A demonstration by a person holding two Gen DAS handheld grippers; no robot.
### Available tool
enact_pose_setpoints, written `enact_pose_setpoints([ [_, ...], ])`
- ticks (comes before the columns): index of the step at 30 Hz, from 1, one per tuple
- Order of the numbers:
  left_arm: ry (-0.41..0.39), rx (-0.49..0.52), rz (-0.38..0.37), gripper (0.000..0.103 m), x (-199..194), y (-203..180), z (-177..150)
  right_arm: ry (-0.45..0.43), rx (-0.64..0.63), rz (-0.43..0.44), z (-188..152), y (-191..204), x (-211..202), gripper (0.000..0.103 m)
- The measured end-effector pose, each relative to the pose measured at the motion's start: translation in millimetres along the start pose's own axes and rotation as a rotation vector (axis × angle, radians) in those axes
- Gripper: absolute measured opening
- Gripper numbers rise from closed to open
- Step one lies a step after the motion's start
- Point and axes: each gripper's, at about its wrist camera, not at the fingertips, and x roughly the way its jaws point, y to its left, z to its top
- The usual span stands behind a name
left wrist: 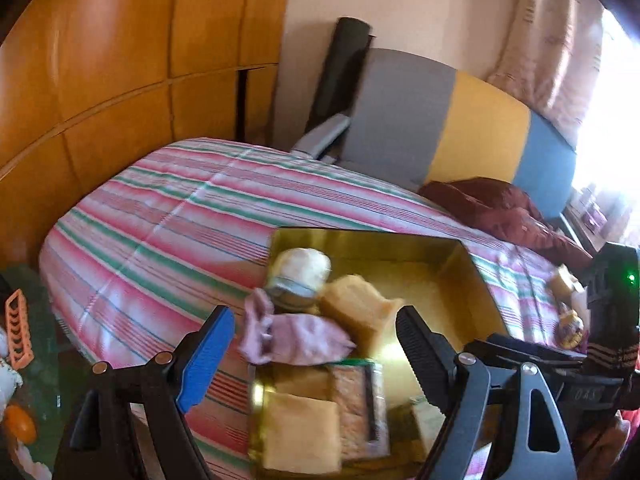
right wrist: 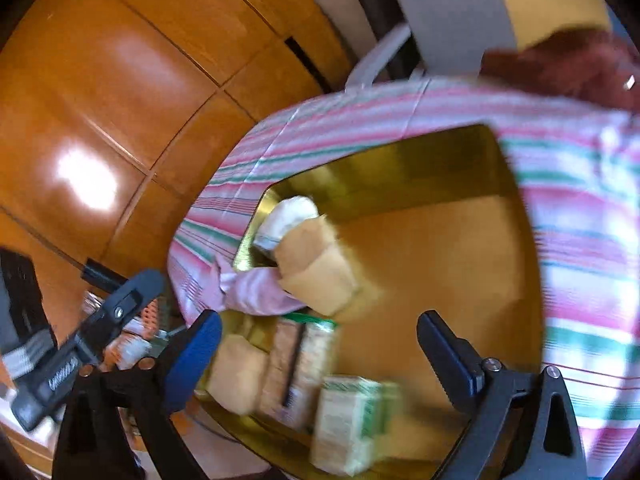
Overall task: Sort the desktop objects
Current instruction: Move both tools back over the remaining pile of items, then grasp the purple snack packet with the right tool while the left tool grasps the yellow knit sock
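Observation:
A gold tin box (left wrist: 472, 280) lies open on a bed with a pink, green and white striped cover (left wrist: 168, 216). Inside it are a white-lidded jar (left wrist: 298, 276), tan packets (left wrist: 356, 312), a pink cloth (left wrist: 292, 336) draped over the near-left rim, a clear pack of biscuits (left wrist: 356, 408) and a green-and-white pack (right wrist: 348, 420). My left gripper (left wrist: 316, 356) hovers open over the box's near end, with nothing between its fingers. My right gripper (right wrist: 322, 360) stands wide open above the same box (right wrist: 440, 248), just over the green-and-white pack, not touching it.
Two small jars or packets (left wrist: 570, 304) sit on the cover right of the box. A dark red pillow (left wrist: 504, 208) and a grey, yellow and blue headboard (left wrist: 460, 128) lie beyond. Wooden wardrobe doors (left wrist: 100, 72) line the left. Clutter (left wrist: 18, 332) crowds the low left.

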Motion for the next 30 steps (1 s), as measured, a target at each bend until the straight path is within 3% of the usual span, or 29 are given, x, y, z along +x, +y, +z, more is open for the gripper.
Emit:
enact_pose_setpoints([
  [9, 0.023, 0.110, -0.175, 0.084, -5, -79, -7, -0.180, -0.039, -0.365, -38, -46, -99, 0.102],
  [14, 0.075, 0.194, -0.292, 0.083, -1, -134, -17, -0.260, 0.091, -0.460, -58, -96, -155, 0.102],
  [18, 0.105, 0.279, -0.355, 0.083, -1, -176, -29, -0.283, 0.238, -0.506, -73, -138, -200, 0.088],
  [21, 0.169, 0.310, -0.389, 0.083, 6, -200, -41, -0.309, 0.302, -0.547, -84, -162, -231, 0.085],
  [30, 0.329, 0.372, -0.432, 0.083, 25, -239, -76, -0.179, 0.455, -0.739, -125, -237, -295, 0.084],
])
